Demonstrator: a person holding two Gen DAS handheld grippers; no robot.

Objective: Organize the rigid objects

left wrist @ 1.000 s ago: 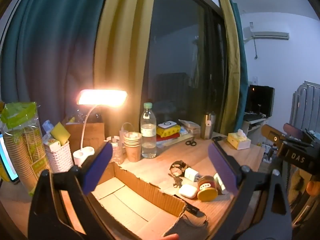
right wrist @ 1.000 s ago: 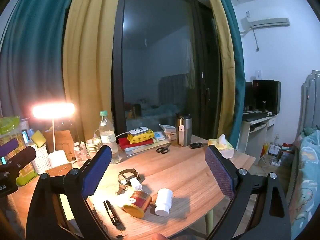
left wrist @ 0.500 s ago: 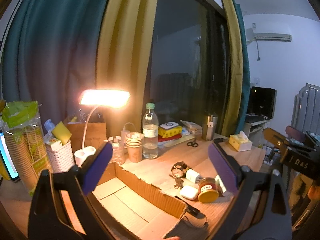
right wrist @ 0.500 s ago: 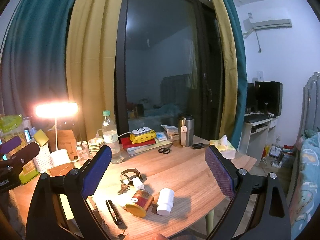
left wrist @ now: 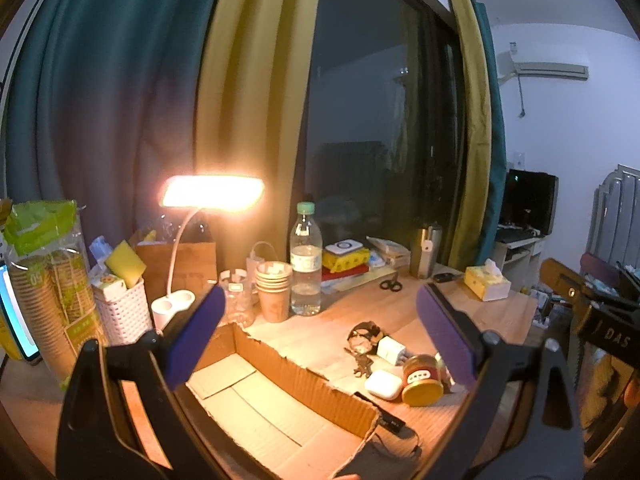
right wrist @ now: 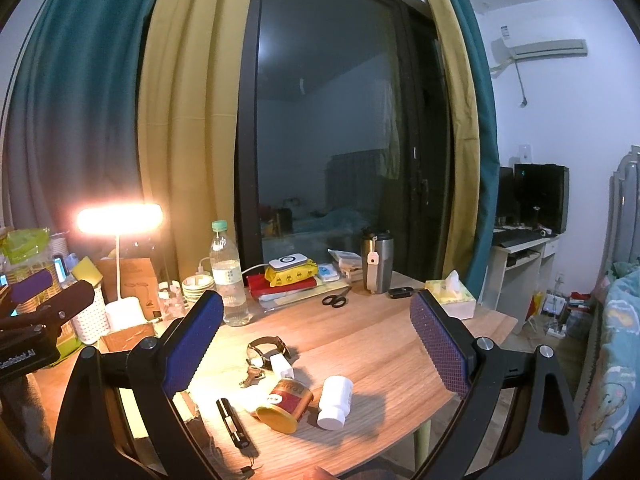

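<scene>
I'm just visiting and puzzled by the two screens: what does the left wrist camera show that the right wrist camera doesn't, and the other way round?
Only the left wrist view looks into the open cardboard box, and it catches the white earbud-style case. Only the right wrist view shows the white pill bottle lying on its side, in full. Both show the yellow-lidded jar, the watch, the white charger, the keys, the water bottle and the lit desk lamp. Both grippers, left and right, are open and empty.

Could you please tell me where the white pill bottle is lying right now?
In the right wrist view, the white pill bottle lies on its side on the wooden table, near the front edge, just right of the tipped jar with the yellow lid.
</scene>
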